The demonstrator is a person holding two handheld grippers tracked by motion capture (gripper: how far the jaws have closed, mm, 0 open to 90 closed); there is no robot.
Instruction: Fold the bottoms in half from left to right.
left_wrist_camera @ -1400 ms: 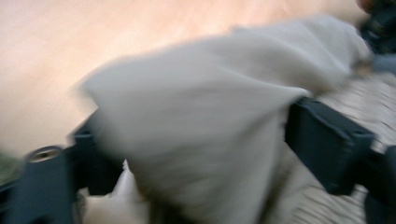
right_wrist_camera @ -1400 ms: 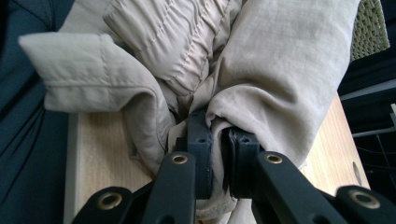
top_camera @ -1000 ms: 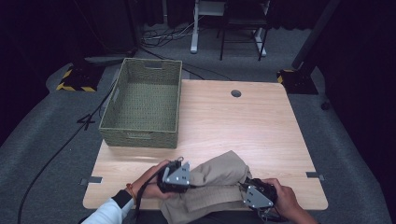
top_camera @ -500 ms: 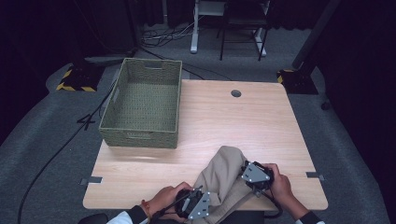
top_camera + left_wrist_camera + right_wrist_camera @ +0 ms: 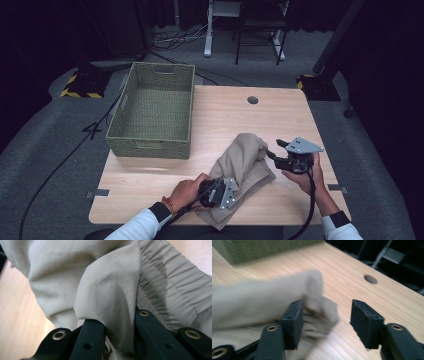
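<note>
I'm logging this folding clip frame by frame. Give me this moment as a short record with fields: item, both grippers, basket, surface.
item: beige garment, bunched on the table, elastic waistband showing in the left gripper view
left gripper: shut on a fold of the garment at its near edge
right gripper: jaws have just been opening, now apart at the garment's right edge, cloth beside one pad, not pinched
basket: green woven, on the table's far left, nothing visible inside
surface: wooden table with a round cable hole
</note>
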